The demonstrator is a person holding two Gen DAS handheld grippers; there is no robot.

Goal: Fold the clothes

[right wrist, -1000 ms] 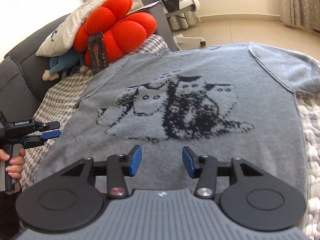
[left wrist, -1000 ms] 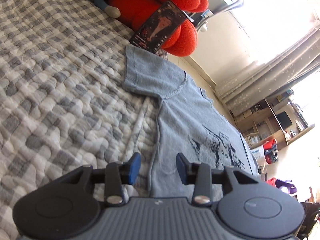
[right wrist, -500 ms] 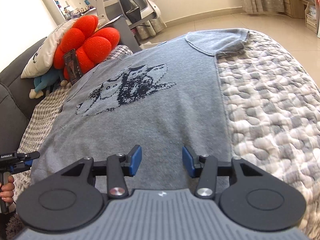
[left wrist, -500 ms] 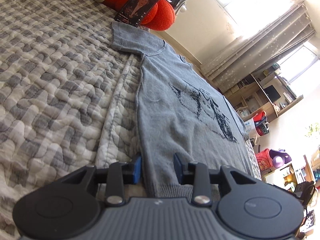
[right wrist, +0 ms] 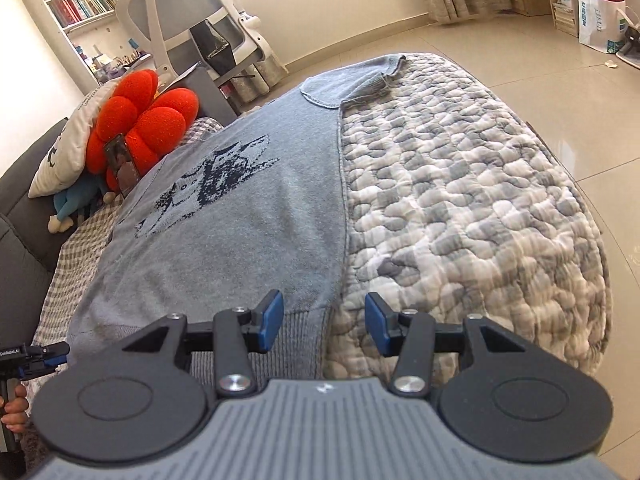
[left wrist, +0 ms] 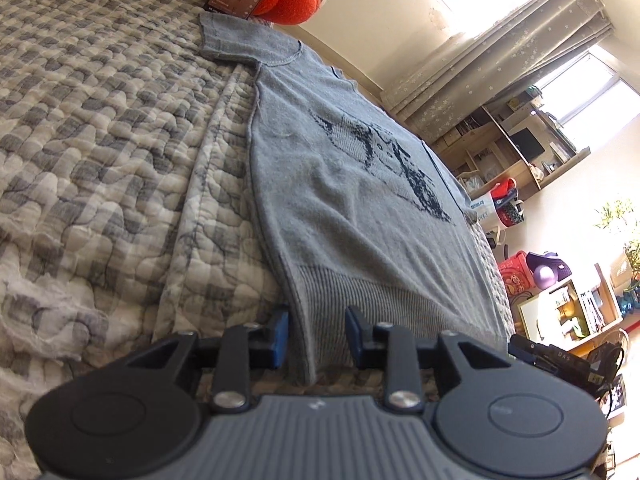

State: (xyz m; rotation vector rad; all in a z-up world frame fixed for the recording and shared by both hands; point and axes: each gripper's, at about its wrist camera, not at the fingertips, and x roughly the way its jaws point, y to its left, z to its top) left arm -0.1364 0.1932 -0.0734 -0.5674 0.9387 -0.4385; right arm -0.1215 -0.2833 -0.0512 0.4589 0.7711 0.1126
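The grey knitted T-shirt (right wrist: 240, 240) lies spread flat, printed face up, on a quilted checked bedspread (right wrist: 460, 208), its ribbed hem nearest the cameras and its sleeves at the far end. Laid out like this, both hem corners are free to be taken, which suits a first fold.

The left gripper (left wrist: 316, 336) sits at one hem corner. Its blue fingers (left wrist: 279, 334) straddle the shirt's side edge with ribbed cloth between them, and they have just been narrowing. A gap shows on either side of the cloth, so they are not yet clamped on it.

The right gripper (right wrist: 325, 322) is at the opposite hem corner, its fingers (right wrist: 269, 320) parted and released. One is above the rib, the other over bare bedspread, with the shirt's edge between them. Nothing is gripped. Probably both corners are being lined up for a paired lift.

Beyond the shirt, a red flower-shaped cushion (right wrist: 140, 120) rests at the head of the bed. In the right wrist view, a hand (right wrist: 12, 404) holds the left gripper's handle.
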